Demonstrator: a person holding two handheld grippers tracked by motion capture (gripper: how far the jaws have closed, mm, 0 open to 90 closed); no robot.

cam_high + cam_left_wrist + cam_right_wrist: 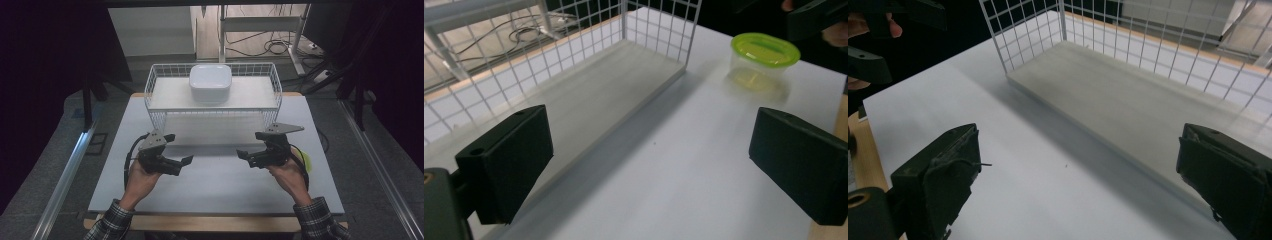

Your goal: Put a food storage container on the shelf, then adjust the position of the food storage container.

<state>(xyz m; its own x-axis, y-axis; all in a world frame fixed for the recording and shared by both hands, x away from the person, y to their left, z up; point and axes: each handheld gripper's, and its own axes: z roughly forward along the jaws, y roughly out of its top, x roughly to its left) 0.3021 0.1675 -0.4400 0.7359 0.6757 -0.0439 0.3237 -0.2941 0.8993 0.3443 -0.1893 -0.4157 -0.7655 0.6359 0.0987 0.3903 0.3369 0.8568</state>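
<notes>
A white wire rack (150, 85) stands at the back of the white table (215, 185). A white square lidded box (210, 82) sits on the rack's upper shelf. The lower board (589, 95) (1118, 100) is bare. My left gripper (177, 149) (654, 155) hovers open in front of the rack's left half. My right gripper (251, 145) (1080, 175) hovers open in front of its right half. Nothing lies between either pair of jaws. A clear tub with a green lid (764, 57) (306, 163) stands on the table, behind my right hand.
The table's wooden front edge (215, 222) runs along the bottom. Metal rails (65, 175) flank the table on the floor. Cables and a stand's legs (270, 45) lie beyond the rack. The other gripper (814, 17) (870, 60) appears at the far edge of each gripper view.
</notes>
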